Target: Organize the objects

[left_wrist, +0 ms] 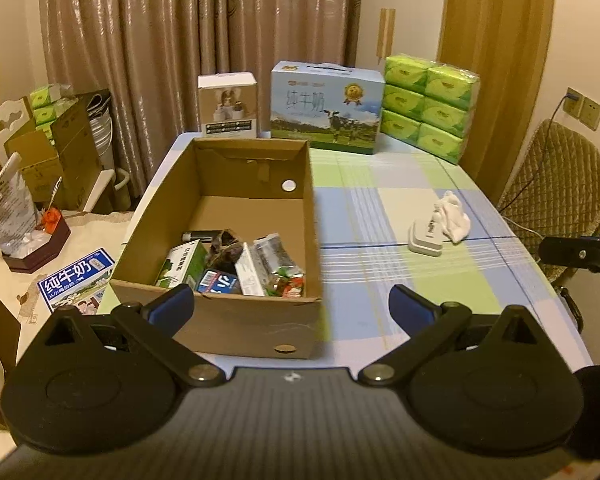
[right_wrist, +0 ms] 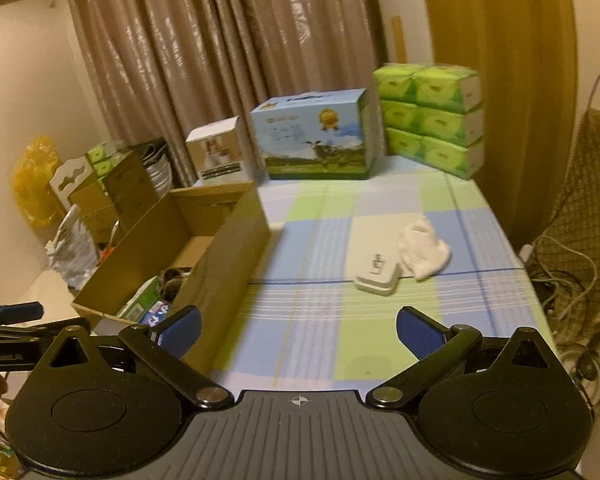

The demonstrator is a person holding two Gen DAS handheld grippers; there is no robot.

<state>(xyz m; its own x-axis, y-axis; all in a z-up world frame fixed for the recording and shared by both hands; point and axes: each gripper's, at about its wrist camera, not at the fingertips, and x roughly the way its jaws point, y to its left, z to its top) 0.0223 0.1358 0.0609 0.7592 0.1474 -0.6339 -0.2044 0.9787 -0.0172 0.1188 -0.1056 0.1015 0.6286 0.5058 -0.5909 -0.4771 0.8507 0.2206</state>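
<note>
An open cardboard box (left_wrist: 172,200) (right_wrist: 228,248) stands on the left half of the checked tablecloth (left_wrist: 380,208) (right_wrist: 320,248). Inside lie several small packets, among them a green carton (left_wrist: 182,266) and a dark cloth bundle (left_wrist: 226,246). A flat white case (left_wrist: 426,236) (right_wrist: 378,276) lies on the cloth at mid right, with a crumpled white cloth (left_wrist: 454,216) (right_wrist: 422,252) beside it. My left gripper (left_wrist: 292,300) is open over the box's near wall, nothing between its blue pads. My right gripper (right_wrist: 298,326) is open above bare cloth, short of the case.
At the table's far edge stand a small white box (left_wrist: 228,106), a blue milk carton case (left_wrist: 326,108) and a stack of green tissue packs (left_wrist: 430,106). A padded chair (left_wrist: 560,184) stands at right. Stacked boxes and bags (left_wrist: 52,148) crowd the left side.
</note>
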